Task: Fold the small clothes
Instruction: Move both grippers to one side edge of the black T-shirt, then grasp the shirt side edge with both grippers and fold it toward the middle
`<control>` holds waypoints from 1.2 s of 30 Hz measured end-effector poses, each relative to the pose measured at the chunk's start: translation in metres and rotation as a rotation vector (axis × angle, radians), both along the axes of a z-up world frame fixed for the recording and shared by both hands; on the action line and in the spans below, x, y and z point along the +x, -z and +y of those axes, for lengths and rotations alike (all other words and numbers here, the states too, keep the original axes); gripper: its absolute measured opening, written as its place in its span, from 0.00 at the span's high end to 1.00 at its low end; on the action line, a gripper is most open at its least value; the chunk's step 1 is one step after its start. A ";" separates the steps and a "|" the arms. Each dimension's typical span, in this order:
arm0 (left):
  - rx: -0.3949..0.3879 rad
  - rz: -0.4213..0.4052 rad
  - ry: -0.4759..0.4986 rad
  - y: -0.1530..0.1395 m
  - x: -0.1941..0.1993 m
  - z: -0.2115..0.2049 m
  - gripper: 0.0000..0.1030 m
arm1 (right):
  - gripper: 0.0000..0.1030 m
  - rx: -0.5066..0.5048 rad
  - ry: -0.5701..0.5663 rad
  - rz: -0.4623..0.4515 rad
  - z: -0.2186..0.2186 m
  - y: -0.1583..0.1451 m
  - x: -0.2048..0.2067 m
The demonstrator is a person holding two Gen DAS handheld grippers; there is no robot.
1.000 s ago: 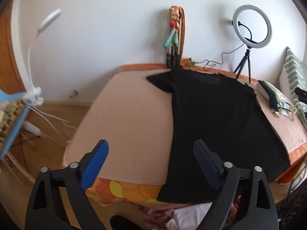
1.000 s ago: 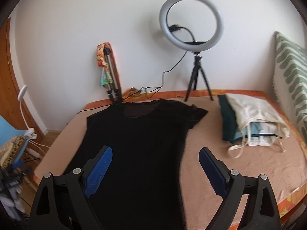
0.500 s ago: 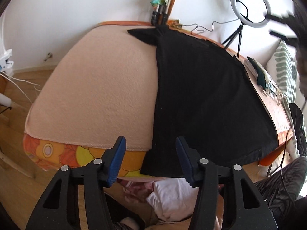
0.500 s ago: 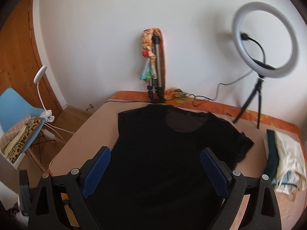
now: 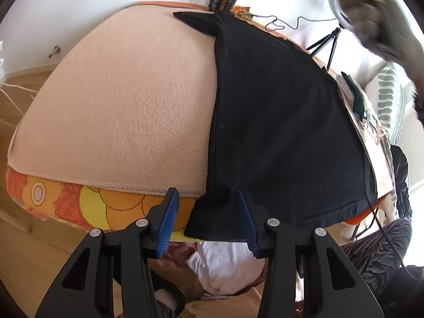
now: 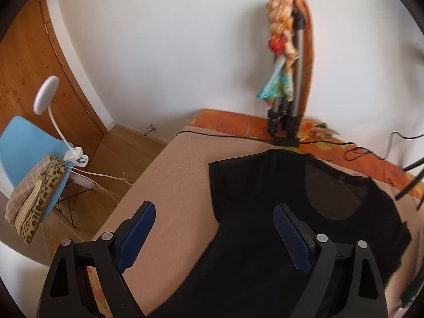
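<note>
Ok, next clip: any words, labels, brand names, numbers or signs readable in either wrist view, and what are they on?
None can be read in either view.
The black t-shirt shows no print or tag.
The orange floral sheet carries a pattern only.
The white clip lamp on the blue chair shows no readable marking; it is too small and blurred.
The fingers of the left gripper bear no lettering.

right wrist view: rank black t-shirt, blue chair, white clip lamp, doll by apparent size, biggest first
1. black t-shirt, fills much of the lower frame, but it lies nearest the camera.
2. blue chair, partly covered by folded cloths.
3. white clip lamp and doll: similar height; too close to rank.
</note>
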State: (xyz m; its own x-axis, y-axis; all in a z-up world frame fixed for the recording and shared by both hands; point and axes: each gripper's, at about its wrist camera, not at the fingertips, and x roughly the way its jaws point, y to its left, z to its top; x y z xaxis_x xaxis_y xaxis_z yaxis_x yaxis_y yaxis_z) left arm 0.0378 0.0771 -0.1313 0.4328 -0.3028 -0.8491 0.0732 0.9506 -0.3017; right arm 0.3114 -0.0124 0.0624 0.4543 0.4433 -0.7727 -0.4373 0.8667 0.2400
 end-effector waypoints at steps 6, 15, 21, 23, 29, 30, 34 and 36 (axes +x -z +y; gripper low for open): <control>0.007 -0.005 0.007 0.001 0.001 0.000 0.59 | 0.25 -0.054 -0.021 0.083 0.053 0.054 0.054; 0.037 -0.023 0.018 0.001 0.003 0.000 0.66 | 0.41 -0.066 -0.045 0.185 0.101 0.115 0.107; 0.001 -0.017 0.011 0.002 0.005 0.005 0.83 | 0.49 -0.148 -0.048 0.195 0.120 0.141 0.130; -0.021 -0.011 0.022 0.003 0.005 0.005 0.88 | 0.51 -0.170 -0.042 0.194 0.123 0.148 0.137; -0.028 -0.021 0.032 0.003 0.003 0.003 0.93 | 0.60 -0.266 -0.047 0.173 0.130 0.165 0.150; -0.050 -0.014 0.030 0.004 0.003 0.005 0.94 | 0.60 -0.272 -0.053 0.163 0.130 0.166 0.150; -0.090 -0.009 0.014 0.005 0.004 0.006 0.96 | 0.73 -0.326 -0.063 0.127 0.132 0.168 0.149; -0.119 -0.004 0.015 0.005 0.003 0.008 0.97 | 0.86 -0.340 -0.067 0.105 0.129 0.169 0.146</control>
State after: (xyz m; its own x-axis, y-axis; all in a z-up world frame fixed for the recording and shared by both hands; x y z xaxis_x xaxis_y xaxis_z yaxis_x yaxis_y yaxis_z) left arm 0.0409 0.0853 -0.1368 0.4304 -0.4076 -0.8054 0.0883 0.9070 -0.4118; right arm 0.4578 0.1166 -0.1065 0.3431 0.1795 -0.9220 -0.4845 0.8748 -0.0100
